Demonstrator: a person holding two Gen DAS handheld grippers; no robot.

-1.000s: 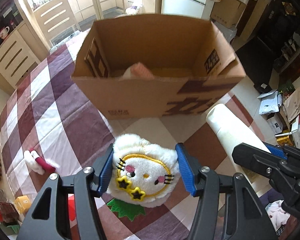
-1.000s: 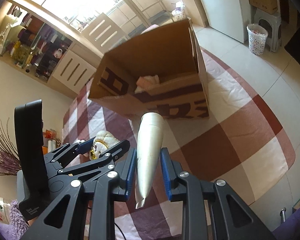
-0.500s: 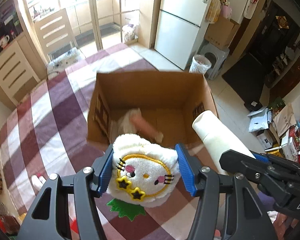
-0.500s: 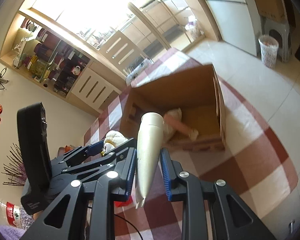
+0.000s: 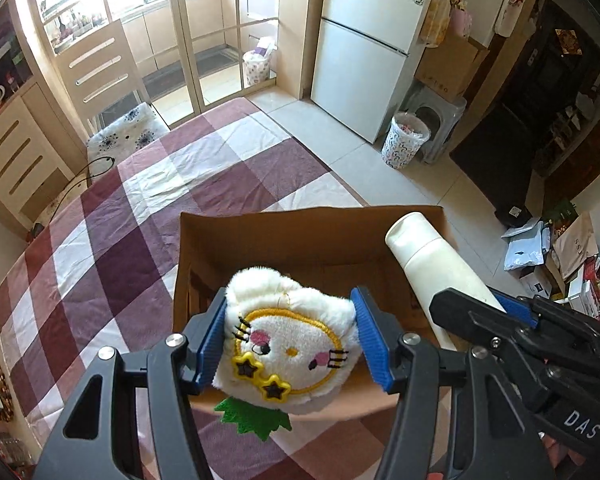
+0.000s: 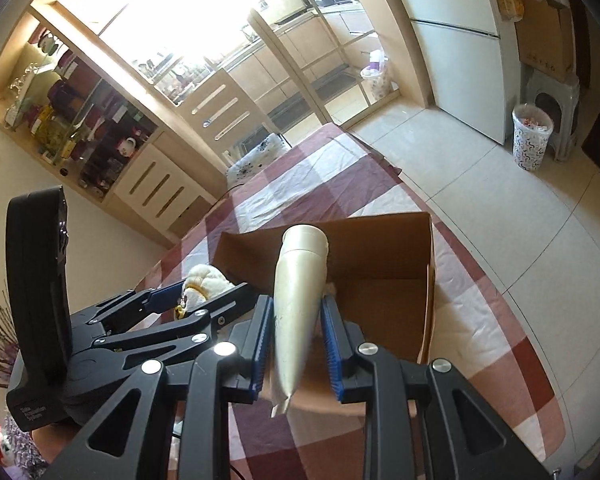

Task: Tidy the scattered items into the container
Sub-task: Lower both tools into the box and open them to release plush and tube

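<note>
My left gripper (image 5: 290,338) is shut on a white plush cat face (image 5: 288,344) with yellow star glasses and a green felt leaf, held above the near wall of the open cardboard box (image 5: 300,236). My right gripper (image 6: 296,340) is shut on a cream squeeze tube (image 6: 298,292), cap pointing forward over the box (image 6: 384,256). In the left wrist view the tube (image 5: 432,260) and the right gripper (image 5: 512,320) hang over the box's right side. In the right wrist view the left gripper (image 6: 196,300) and the plush (image 6: 204,280) are at the left.
The box stands on a table under a purple and white checked cloth (image 5: 140,216). A chair (image 5: 104,76) stands at the far end. On the tiled floor to the right are a fridge (image 5: 372,40) and a bin (image 5: 406,140).
Both grippers have risen and moved forward with their loads, from in front of the box to above it. The box's inside has come into view from above.
</note>
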